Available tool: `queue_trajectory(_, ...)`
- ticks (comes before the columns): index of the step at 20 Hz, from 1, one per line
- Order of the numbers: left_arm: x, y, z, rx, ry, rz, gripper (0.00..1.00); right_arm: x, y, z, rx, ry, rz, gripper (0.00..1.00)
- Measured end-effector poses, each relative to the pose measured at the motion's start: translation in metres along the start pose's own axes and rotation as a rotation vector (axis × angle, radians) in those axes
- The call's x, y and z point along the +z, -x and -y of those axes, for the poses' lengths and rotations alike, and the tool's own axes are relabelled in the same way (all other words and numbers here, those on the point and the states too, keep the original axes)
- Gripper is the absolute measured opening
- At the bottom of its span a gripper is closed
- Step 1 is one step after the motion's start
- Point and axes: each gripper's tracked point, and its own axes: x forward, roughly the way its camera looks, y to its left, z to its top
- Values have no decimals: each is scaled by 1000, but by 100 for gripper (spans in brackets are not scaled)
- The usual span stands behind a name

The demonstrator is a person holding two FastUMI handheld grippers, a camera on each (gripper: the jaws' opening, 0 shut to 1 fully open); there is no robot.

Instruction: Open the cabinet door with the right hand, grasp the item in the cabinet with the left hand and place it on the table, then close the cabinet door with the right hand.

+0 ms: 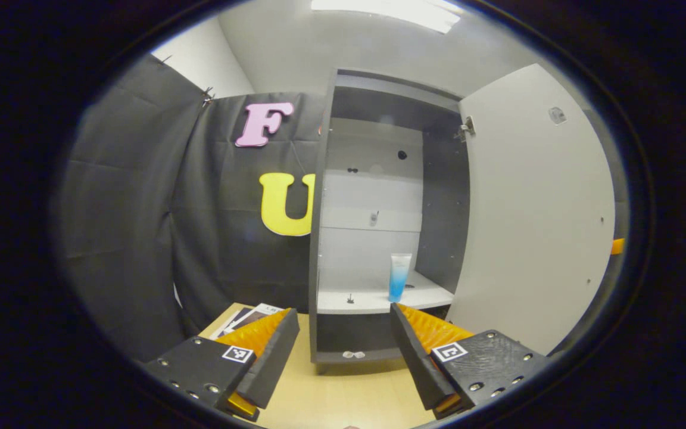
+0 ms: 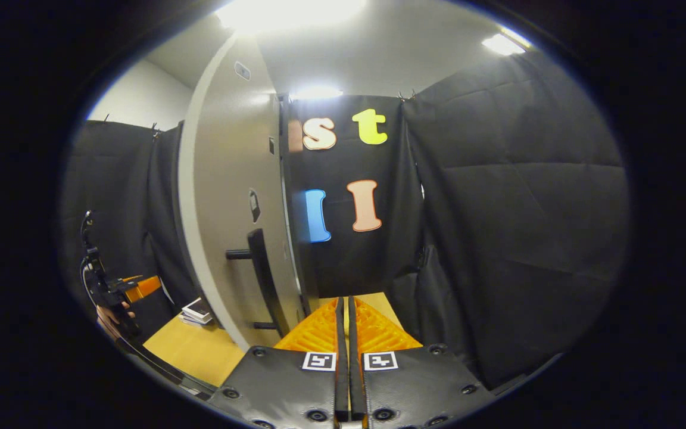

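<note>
Jaws of the left gripper (image 1: 343, 333) stand wide apart with nothing between them, held above the counter (image 1: 343, 393) and aimed at the cabinet (image 1: 379, 226). Jaws of the right gripper (image 2: 343, 322) are pressed together on nothing, just beside the outer face of the cabinet door (image 1: 533, 214), which is swung wide open on the cabinet's right side. On that outer face sits a dark bar handle (image 2: 262, 280). Inside, on the pale lower shelf (image 1: 379, 298), a clear tube with blue contents (image 1: 399, 276) stands on its cap toward the shelf's right. Small cards (image 2: 197, 311) lie on the counter left of the cabinet.
</note>
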Motion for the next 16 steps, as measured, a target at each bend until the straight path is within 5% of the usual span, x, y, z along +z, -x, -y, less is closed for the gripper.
queue_trajectory(10, 21, -127, 59, -86, -11, 1, 93, 18, -88, 39, -79, -93, 47, 0)
queue_trajectory(12, 15, -150, 73, -100, -8, -12, 93, 16, -102, 45, -88, -95, 46, 12)
queue_trajectory(13, 13, -162, 80, -106, -5, -19, 93, 16, -107, 48, -87, -98, 43, 6)
queue_trajectory(14, 9, -172, 87, -113, -4, -25, 93, 13, -112, 51, -93, -103, 40, 22)
queue_trajectory(16, 4, -196, 103, -124, -6, -33, 93, 10, -123, 62, -112, -108, 41, 31)
